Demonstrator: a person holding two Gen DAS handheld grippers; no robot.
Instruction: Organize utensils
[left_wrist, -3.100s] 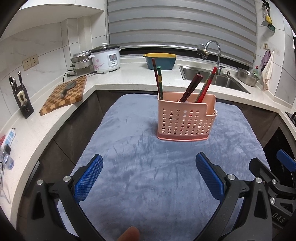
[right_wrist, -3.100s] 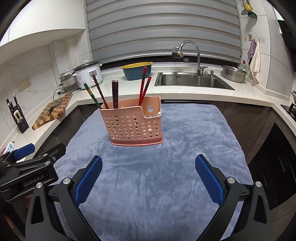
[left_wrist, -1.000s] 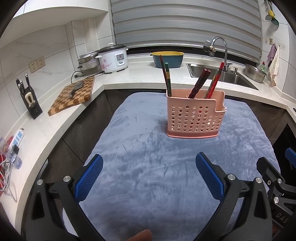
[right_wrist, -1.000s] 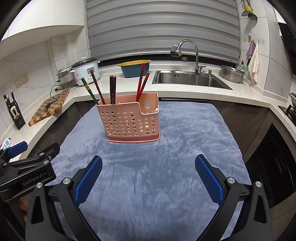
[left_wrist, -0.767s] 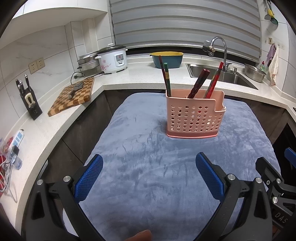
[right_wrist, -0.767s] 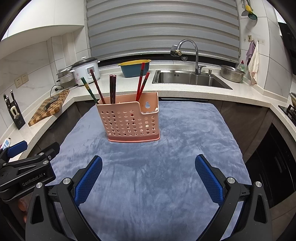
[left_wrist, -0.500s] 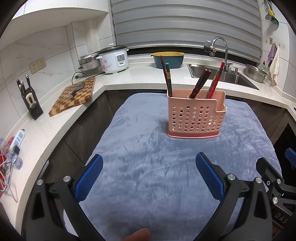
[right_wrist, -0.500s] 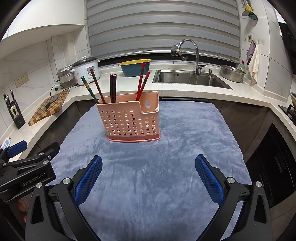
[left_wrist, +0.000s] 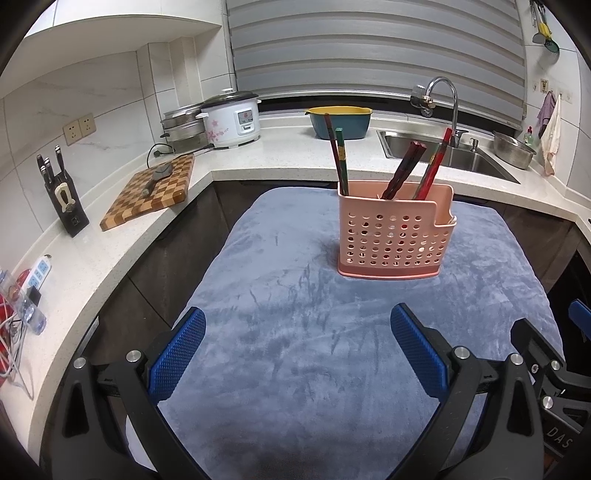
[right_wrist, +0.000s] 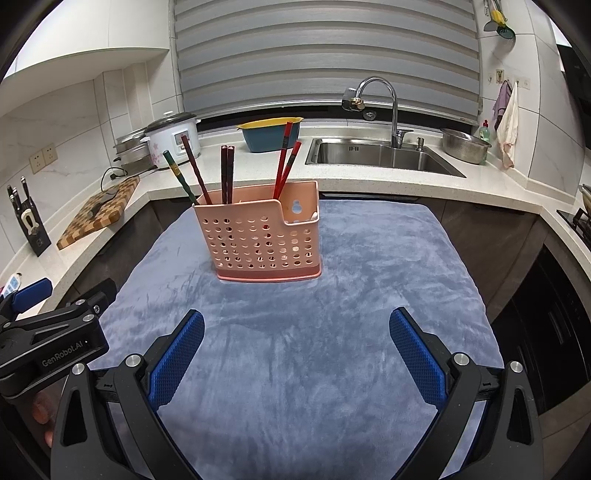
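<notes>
A pink perforated utensil basket (left_wrist: 393, 236) stands upright on a grey-blue cloth (left_wrist: 295, 332); it also shows in the right wrist view (right_wrist: 262, 243). Several chopsticks stand in it: a green and dark red pair (left_wrist: 338, 155) at the left, a dark pair (left_wrist: 404, 168) in the middle, a red pair (left_wrist: 434, 162) at the right. My left gripper (left_wrist: 297, 343) is open and empty, well short of the basket. My right gripper (right_wrist: 295, 343) is open and empty, also short of the basket. The left gripper's body (right_wrist: 48, 339) shows at the right wrist view's left edge.
A checkered cutting board (left_wrist: 151, 192), knife block (left_wrist: 62, 195) and rice cooker (left_wrist: 232, 120) stand on the left counter. A blue and yellow bowl (left_wrist: 340, 122), sink (right_wrist: 380, 155) and tap are behind. A power strip (left_wrist: 37, 273) lies at the far left.
Over three seconds both grippers have drawn back a little from the basket and stayed open. In the last second almost nothing has moved.
</notes>
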